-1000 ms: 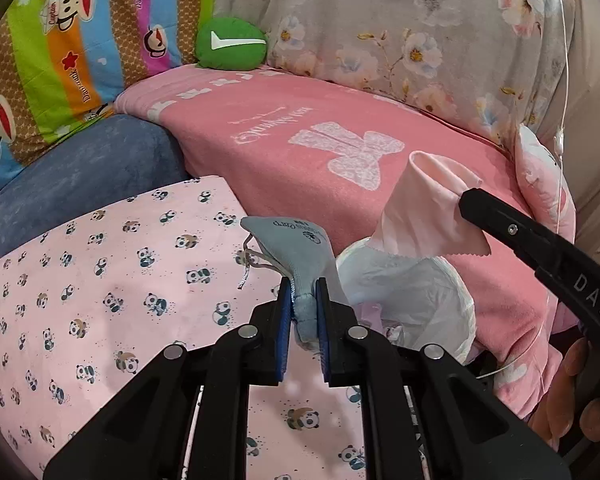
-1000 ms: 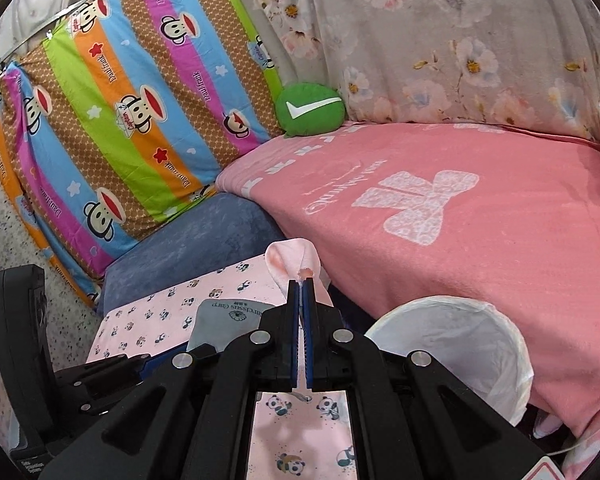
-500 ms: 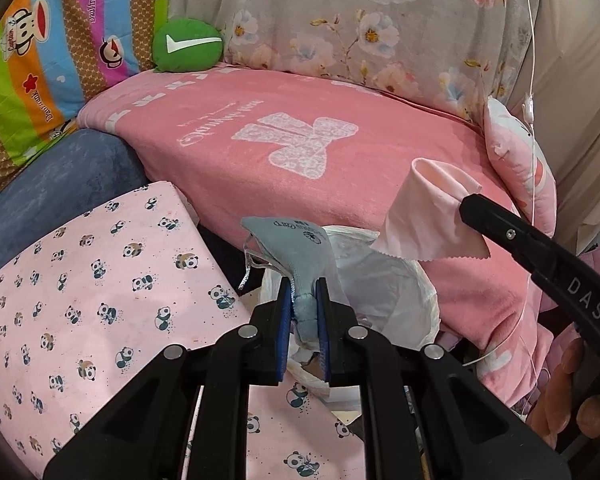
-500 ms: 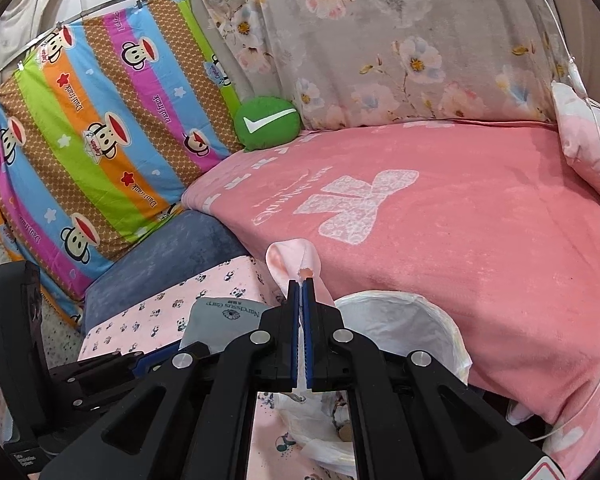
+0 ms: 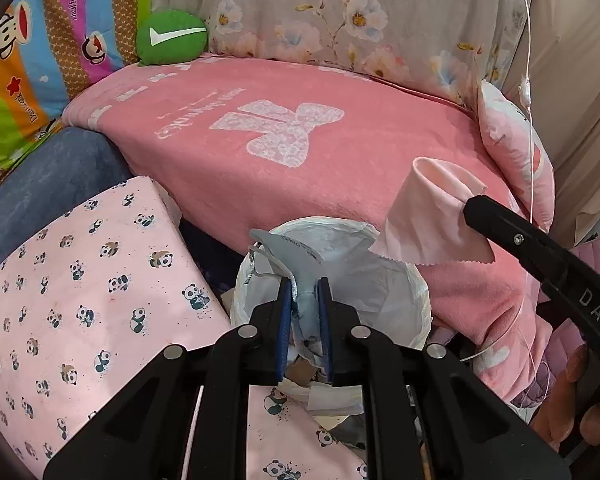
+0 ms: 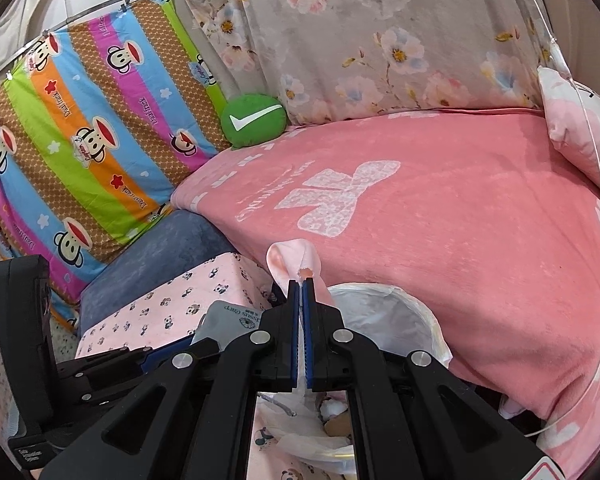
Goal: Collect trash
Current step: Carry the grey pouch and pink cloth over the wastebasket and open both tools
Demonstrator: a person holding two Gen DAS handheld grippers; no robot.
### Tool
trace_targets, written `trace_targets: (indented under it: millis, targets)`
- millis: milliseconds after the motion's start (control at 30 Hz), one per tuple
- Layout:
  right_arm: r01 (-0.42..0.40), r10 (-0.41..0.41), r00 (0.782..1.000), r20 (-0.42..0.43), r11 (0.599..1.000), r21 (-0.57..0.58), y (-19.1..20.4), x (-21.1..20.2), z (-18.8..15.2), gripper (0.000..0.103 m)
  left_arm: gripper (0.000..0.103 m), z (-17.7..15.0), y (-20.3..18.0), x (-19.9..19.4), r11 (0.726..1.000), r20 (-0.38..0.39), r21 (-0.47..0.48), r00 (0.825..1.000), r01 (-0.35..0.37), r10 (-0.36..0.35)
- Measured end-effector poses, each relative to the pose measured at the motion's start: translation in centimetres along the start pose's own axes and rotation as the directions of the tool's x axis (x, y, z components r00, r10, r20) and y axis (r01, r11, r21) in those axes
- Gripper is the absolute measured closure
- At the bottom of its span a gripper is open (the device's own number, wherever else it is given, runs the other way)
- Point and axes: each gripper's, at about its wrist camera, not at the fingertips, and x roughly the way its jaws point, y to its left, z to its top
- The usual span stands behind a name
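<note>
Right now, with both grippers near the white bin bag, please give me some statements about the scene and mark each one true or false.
1. The left gripper is shut on a grey face mask. True.
2. The right gripper is open and holds nothing. False: it is shut on a thin pale pink cloth.
3. The white plastic bin bag already has scraps inside. True.
4. The round green cushion with a white tick lies inside the bag. False: it rests at the far corner of the pink blanket.
5. The mask is held above the bag's opening. True.
</note>
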Motion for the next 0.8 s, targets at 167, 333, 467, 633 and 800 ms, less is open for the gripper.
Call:
trace_targets:
  millis: [167, 333, 467, 633, 800]
  targets:
    - [0.002, -0.002, 1.0, -0.01, 1.0, 0.004, -0.1, 0.1, -0.1, 0.099, 0.081, 0.2, -0.2, 0.6, 1.0, -0.007, -0.003, 1.0, -0.008, 0.008]
    - [0.005, -0.005, 1.0, -0.017, 1.0, 0.005, -0.3, 0.4, -0.1, 0.099, 0.046, 0.4, -0.3, 0.3, 0.999, 0.028, -0.003, 0.999, -0.036, 0.036]
    - [0.005, -0.005, 1.0, -0.026, 1.0, 0.001, -0.3, 0.7, -0.3, 0.095, 0.032, 0.6, -0.2, 0.1, 0.998, 0.046, -0.003, 0.997, -0.067, 0.067]
    - [0.005, -0.005, 0.999, -0.042, 1.0, 0.001, -0.3, 1.0, -0.4, 0.091, 0.027, 0.6, 0.5, -0.2, 0.995, 0.061, -0.017, 0.994, -0.095, 0.096]
    - [0.01, -0.01, 0.998, -0.065, 1.0, -0.008, -0.2, 1.0, -0.7, 0.089, 0.022, 0.3, 1.4, -0.5, 0.992, 0.068, -0.049, 0.99, -0.117, 0.121]
